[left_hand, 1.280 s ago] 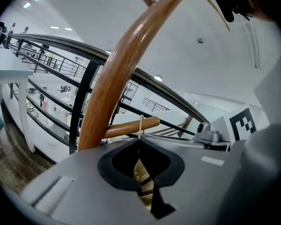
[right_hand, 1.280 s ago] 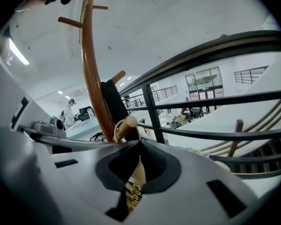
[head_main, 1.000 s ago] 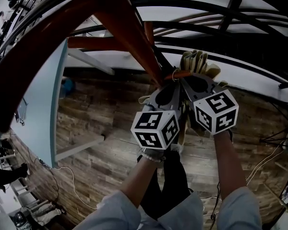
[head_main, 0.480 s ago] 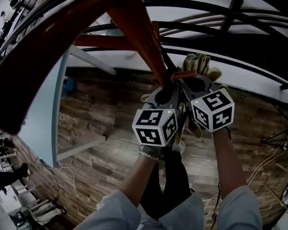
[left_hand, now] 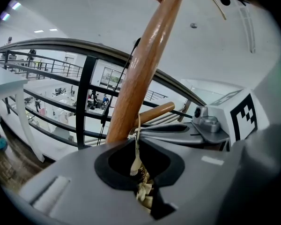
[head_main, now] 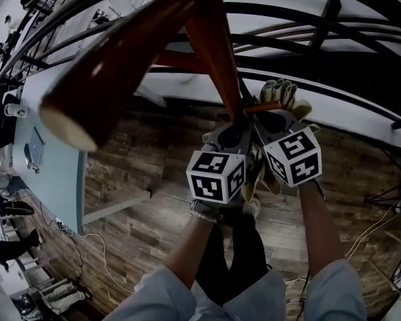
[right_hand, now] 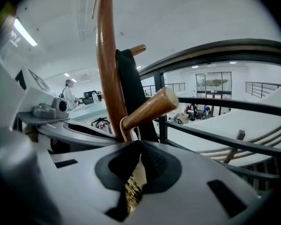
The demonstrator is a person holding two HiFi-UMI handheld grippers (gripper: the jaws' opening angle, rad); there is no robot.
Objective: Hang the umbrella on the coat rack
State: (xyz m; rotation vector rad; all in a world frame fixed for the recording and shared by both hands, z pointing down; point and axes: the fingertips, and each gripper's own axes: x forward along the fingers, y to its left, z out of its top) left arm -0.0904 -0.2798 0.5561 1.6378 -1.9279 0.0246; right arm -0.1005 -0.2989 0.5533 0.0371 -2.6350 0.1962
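Right gripper view shows my right gripper (right_hand: 139,146) pressed together on the thin cream cord loop (right_hand: 123,124) of the umbrella. The cord rises out of the pads and curls round the base of the short round wooden peg (right_hand: 147,108). The left gripper view shows my left gripper (left_hand: 137,149) likewise pinching a strand of that cord, which runs up toward the same peg just above it.

I hold the loop from both sides, I judge, to keep it spread wide enough to pass over the peg's blunt end. From here it looks seated near the peg's root. The peg slants upward out of the reddish-brown wooden coat rack pole (right_hand: 107,64), so a loop resting there should not slide off.

In the head view both grippers sit close together right under the peg. A long black shape (head_main: 237,253) hangs straight down below them between my arms. I take it for the umbrella's folded body, its weight drawing the cord taut.

Beyond the pole runs a curved black metal railing (left_hand: 86,93). Far below lies the wood-plank floor (head_main: 140,206).
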